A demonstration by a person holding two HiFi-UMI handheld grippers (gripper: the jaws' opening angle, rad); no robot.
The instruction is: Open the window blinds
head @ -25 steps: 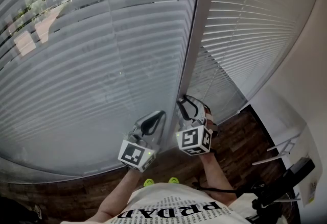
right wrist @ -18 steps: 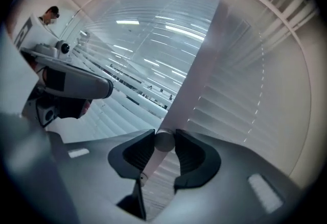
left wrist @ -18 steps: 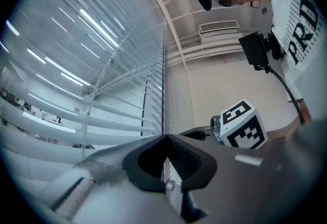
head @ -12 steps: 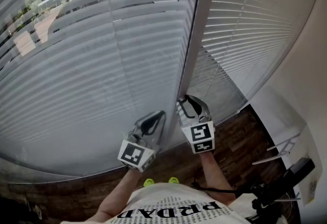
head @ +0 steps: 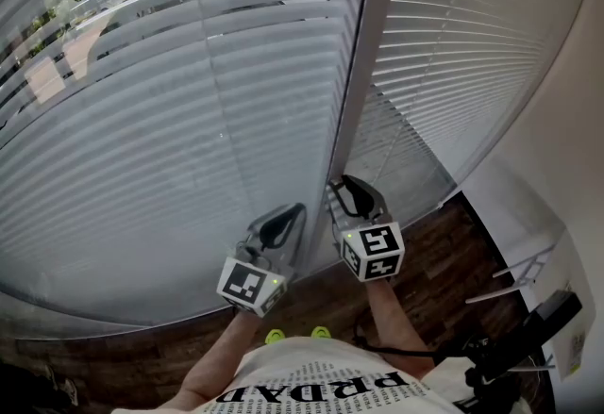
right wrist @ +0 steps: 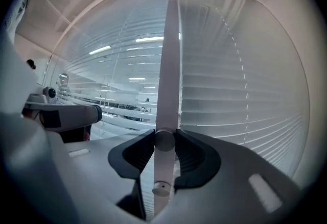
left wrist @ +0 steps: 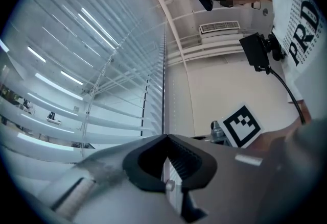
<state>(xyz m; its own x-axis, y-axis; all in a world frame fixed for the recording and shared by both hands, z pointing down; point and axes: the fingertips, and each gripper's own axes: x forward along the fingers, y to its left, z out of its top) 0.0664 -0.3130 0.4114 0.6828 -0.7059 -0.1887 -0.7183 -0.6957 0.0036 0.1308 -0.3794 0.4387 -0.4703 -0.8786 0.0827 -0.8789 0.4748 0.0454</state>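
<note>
Here, right gripper [right wrist: 164, 139] jaws clamp the white round tilt wand [right wrist: 165, 110].
Next, roll it, opening grey slatted blinds [head: 170, 148]; left gripper [left wrist: 164, 139] jaws together, empty.

Two panels ahead: left blind [head: 160, 129] and right blind [head: 453, 54], window post [head: 357, 82] running down between them. Left gripper [head: 294, 214] sits just left of the post's foot, right gripper [head: 347, 188] just beside it on the right, a wand [right wrist: 163, 140] between its jaws, seemingly hanging before the post. Floor [head: 444, 252] lies below both grippers.
</note>
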